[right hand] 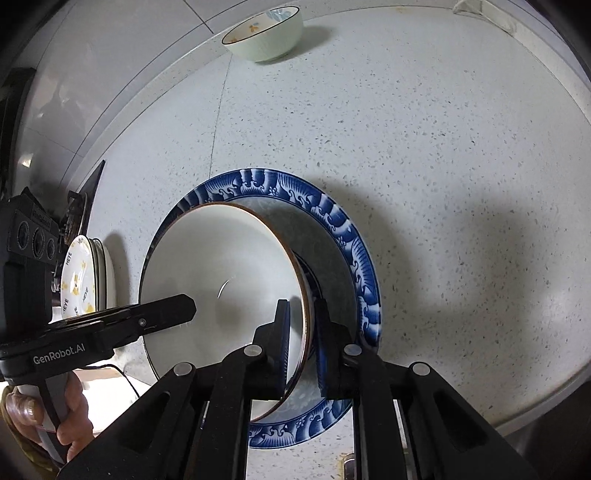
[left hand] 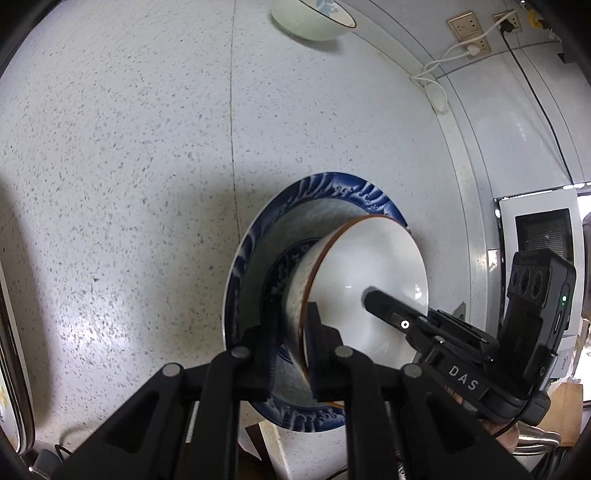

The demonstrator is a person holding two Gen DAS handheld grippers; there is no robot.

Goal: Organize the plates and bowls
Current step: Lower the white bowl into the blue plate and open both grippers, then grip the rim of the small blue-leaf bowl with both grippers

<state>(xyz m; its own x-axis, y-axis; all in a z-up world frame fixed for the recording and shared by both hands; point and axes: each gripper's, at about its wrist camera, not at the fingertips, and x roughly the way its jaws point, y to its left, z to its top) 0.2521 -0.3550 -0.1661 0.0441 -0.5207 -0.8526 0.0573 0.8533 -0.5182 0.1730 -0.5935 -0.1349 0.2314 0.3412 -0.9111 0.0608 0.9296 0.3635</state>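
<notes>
We count two bowls on the speckled countertop (right hand: 443,147). One white bowl (right hand: 229,280) with a brown rim sits on the single blue-patterned plate (right hand: 351,236) near the counter's front edge. Our left gripper (left hand: 291,347) and right gripper (right hand: 301,343) each pinch its rim, on opposite sides. The second, pale green bowl (right hand: 264,35) stands apart by the back edge.

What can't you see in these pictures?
- Left wrist view: the blue plate's middle, hidden by the white bowl.
- Left wrist view: the far bowl's top, cut off by the picture edge.
- Right wrist view: the stacked plates at the left, partly behind the left claw.
</notes>
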